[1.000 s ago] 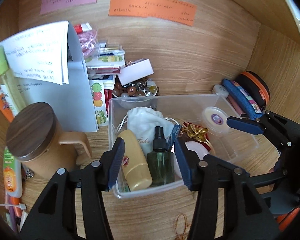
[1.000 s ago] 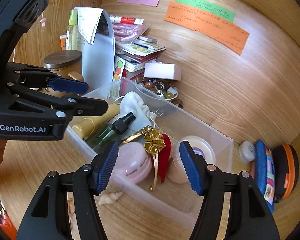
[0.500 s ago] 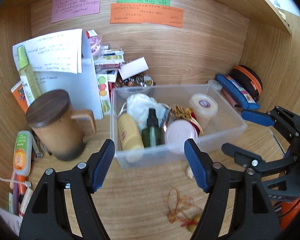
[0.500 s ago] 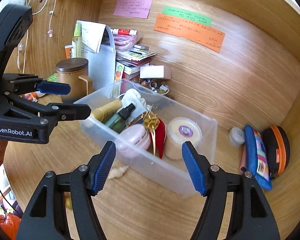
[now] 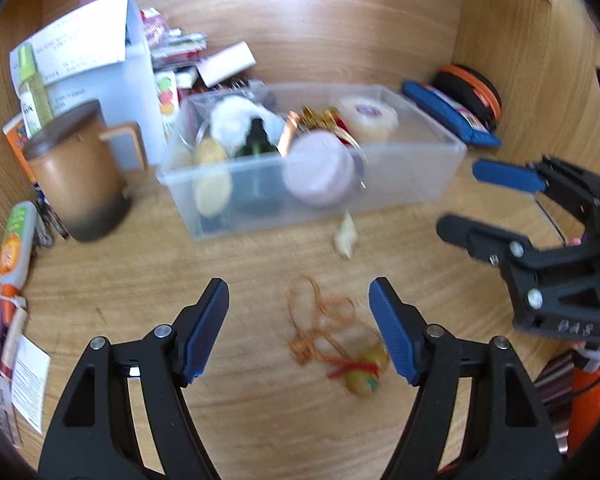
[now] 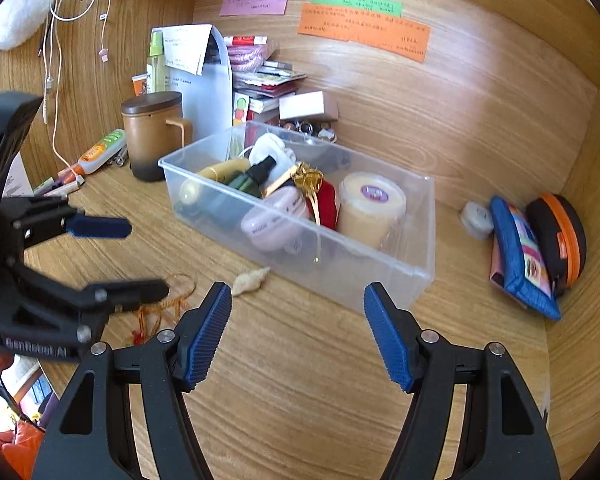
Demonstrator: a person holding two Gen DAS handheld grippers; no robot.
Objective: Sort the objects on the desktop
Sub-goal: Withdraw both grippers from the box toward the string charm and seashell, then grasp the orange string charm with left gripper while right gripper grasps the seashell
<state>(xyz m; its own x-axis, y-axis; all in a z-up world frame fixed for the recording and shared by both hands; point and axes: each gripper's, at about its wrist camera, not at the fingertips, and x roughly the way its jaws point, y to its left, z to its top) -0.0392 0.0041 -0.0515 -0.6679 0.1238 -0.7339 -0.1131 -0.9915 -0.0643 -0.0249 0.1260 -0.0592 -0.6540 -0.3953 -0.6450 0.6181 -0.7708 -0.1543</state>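
Loosely coiled gold cord [image 5: 320, 320] lies on woodgrain beside translucent plastic bin [image 6: 380, 276].

Clear bin [image 6: 384, 280] w/ toiletries; shell [image 6: 251, 281], gold-cord charm [image 5: 336, 336] loose in front.

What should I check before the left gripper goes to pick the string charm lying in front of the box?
1. Left gripper jaws open, empty: ok.
2. String charm lies free on the desk between the jaws: ok.
3. Charm's exact outline: cannot tell, the left view is blurred.
4. Right gripper open, empty, apart from the charm: ok.
5. Seashell apart from the charm: ok.
6. Clear box has free room at its right end: ok.
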